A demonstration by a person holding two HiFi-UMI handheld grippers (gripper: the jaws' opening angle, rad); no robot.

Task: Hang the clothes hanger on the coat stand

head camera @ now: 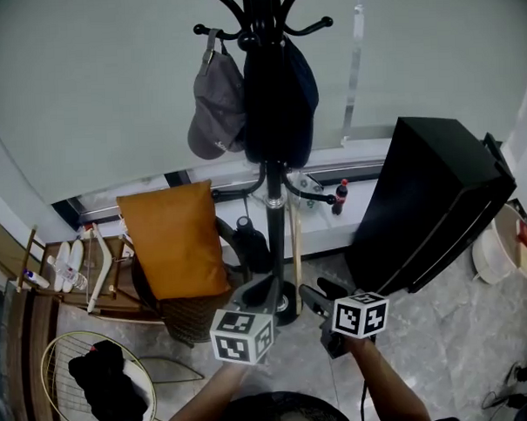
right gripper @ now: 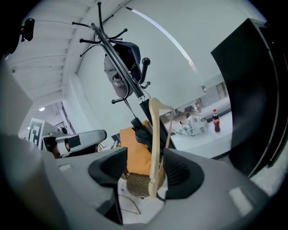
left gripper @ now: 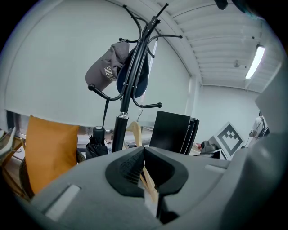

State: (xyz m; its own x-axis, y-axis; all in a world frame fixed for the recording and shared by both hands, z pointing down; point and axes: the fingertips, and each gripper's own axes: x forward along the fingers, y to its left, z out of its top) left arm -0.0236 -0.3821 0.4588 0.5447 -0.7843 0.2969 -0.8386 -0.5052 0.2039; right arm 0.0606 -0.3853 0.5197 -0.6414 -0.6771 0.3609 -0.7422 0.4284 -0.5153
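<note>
left gripper [left gripper: 143, 151] clamps hanger [left gripper: 134, 132] upright

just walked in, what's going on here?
A person holds a gripper in each hand, facing the coat stand. The left gripper is shut on the wooden hanger. The right gripper is open, with the hanger standing between its jaws. The hanger is not hung yet. A grey cap and a dark cap hang on the stand.
</note>
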